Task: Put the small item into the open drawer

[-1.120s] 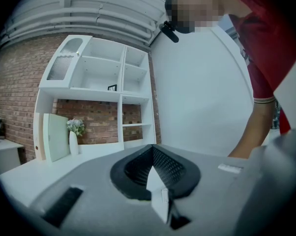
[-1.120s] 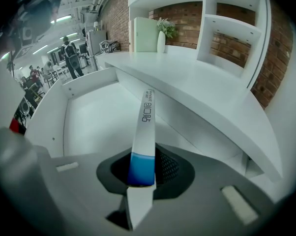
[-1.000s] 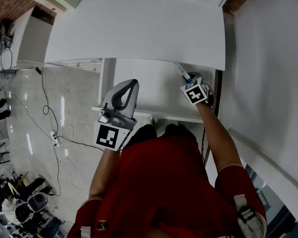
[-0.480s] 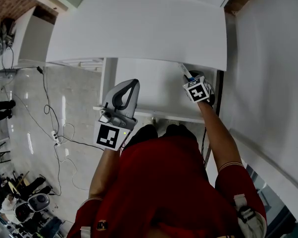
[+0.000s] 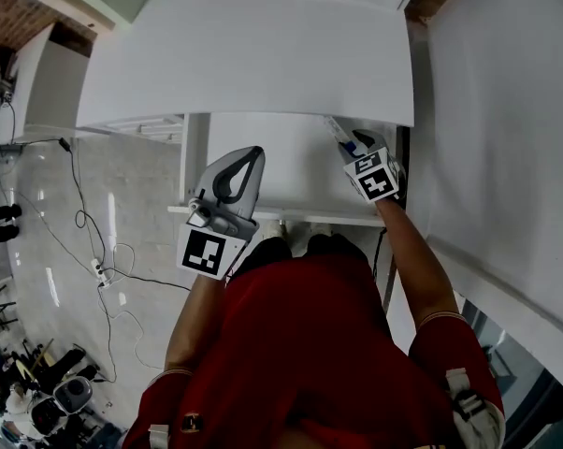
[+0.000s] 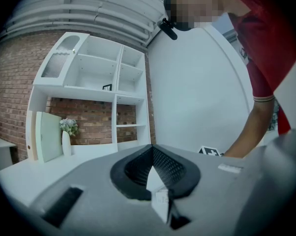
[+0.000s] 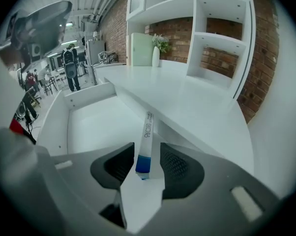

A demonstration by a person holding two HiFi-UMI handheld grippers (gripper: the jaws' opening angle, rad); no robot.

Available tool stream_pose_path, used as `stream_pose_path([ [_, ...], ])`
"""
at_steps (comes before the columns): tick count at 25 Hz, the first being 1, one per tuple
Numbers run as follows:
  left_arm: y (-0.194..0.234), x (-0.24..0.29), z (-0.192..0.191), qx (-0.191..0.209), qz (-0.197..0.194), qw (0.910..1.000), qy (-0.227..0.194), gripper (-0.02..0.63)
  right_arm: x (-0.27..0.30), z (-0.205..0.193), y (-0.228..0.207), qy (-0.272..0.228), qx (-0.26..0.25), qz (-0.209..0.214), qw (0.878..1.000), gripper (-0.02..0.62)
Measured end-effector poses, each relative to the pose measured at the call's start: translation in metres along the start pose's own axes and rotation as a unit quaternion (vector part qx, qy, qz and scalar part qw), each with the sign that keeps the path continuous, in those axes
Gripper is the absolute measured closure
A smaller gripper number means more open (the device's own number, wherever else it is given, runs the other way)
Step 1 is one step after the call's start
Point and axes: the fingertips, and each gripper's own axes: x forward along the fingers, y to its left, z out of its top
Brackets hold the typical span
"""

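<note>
The right claw is opening. Its two dark, ribbed pads stand spread, with a gap showing on either side of the slim white tube between them, so nothing presses on it now. The tube's blue end sits low in the claw's throat and its printed white body points away, toward the back of the open drawer. It lies over the drawer's right rear part, just below the front edge of the white bench. Whether its far end already rests on the drawer floor cannot be told.

I judge the tube light and fairly stiff, with a smooth, probably slippery skin. It looks thin enough to swivel or slide if pinched at one end. The best hold would be across the middle of the body, pads flat on its sides, with modest pressure.

The left claw is pressed together and empty, held up in front of the drawer's near rim in the head view. Beyond the bench stand white shelves against a brick wall, and a vase with a plant.
</note>
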Motion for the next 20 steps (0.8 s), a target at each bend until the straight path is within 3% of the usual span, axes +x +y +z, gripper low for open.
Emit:
stream_pose_path([
  [10, -0.019, 0.002, 0.006, 0.001, -0.031, 0.9992, -0.024, 0.607, -0.088, 0.074, 0.032, -0.141, 0.007, 0.015, 0.990, 0.447],
  [20, -0.035, -0.004, 0.020, -0.002, -0.052, 0.9977, -0.044, 0.607, -0.180, 0.137, 0.077, -0.285, 0.034, 0.040, 0.957, 0.529],
])
